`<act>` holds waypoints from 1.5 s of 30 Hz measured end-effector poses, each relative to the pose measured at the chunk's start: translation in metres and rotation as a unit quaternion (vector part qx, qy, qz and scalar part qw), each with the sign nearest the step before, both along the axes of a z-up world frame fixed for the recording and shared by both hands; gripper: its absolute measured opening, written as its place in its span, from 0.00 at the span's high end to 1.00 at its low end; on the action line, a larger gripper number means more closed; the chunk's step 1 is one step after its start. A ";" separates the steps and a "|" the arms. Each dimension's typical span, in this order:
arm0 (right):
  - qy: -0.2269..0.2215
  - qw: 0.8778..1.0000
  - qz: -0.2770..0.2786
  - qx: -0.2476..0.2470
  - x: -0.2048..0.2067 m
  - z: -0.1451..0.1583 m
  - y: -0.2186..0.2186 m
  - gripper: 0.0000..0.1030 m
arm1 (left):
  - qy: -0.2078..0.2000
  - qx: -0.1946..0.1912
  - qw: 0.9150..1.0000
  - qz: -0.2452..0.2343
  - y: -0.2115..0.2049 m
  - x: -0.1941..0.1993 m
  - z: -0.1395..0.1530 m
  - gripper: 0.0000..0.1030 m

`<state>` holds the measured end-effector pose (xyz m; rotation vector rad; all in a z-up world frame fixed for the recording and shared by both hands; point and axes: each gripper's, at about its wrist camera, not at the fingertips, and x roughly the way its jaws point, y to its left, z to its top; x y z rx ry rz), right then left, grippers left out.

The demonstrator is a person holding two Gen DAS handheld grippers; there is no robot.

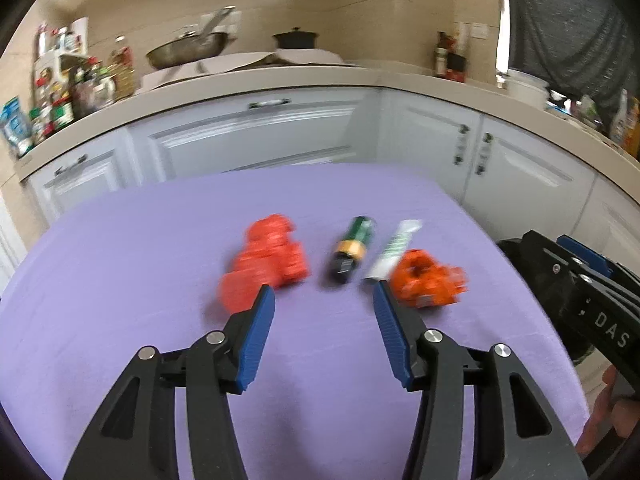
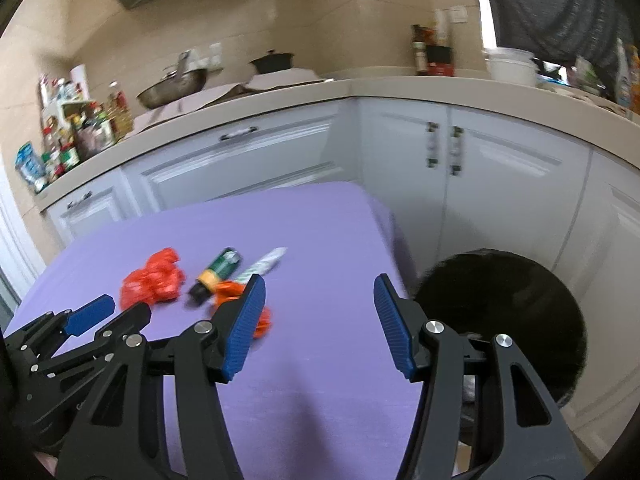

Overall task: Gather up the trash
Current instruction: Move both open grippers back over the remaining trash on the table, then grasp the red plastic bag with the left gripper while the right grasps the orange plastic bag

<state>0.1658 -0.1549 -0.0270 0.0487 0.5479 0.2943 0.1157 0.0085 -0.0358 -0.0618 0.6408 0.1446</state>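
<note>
A: Both grippers, left gripper [image 1: 324, 294] and right gripper [image 2: 319, 285], gape empty; crumpled red plastic wrapper [image 1: 266, 266], green-and-yellow bottle [image 1: 352, 248] lie at twelve o'clock on the purple tablecloth [image 1: 140, 260].

B: Risk: the round bottle rolls away if a pad nudges it.

Four pieces of trash are laid in a row across the table [image 1: 120, 264]. From left to right, as seen in the left wrist view: a crumpled wrapper [image 1: 266, 262], a small bottle [image 1: 352, 248], a tube [image 1: 394, 249] and a second crumpled wrapper [image 1: 426, 282]. The tube is set just beside the second wrapper, seemingly touching it. A bin [image 2: 508, 312] is placed off the table's right edge, below it. Cabinets [image 1: 248, 140] are ranged behind the table, and a pan [image 1: 188, 50] and a pot [image 1: 296, 38] are set on the counter [image 1: 360, 76] above them.
</note>
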 end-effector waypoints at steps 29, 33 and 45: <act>0.068 0.996 0.038 -0.044 0.021 -0.029 0.071 0.40 | 0.035 -0.021 0.998 0.046 0.065 -0.006 -0.017 0.43; 0.088 0.994 0.039 -0.042 0.032 -0.035 0.073 0.40 | 0.043 -0.023 0.998 0.042 0.066 0.002 -0.019 0.40; 0.127 0.990 0.049 -0.041 0.053 -0.045 0.077 0.42 | 0.061 -0.026 0.998 0.021 0.057 0.034 -0.024 0.34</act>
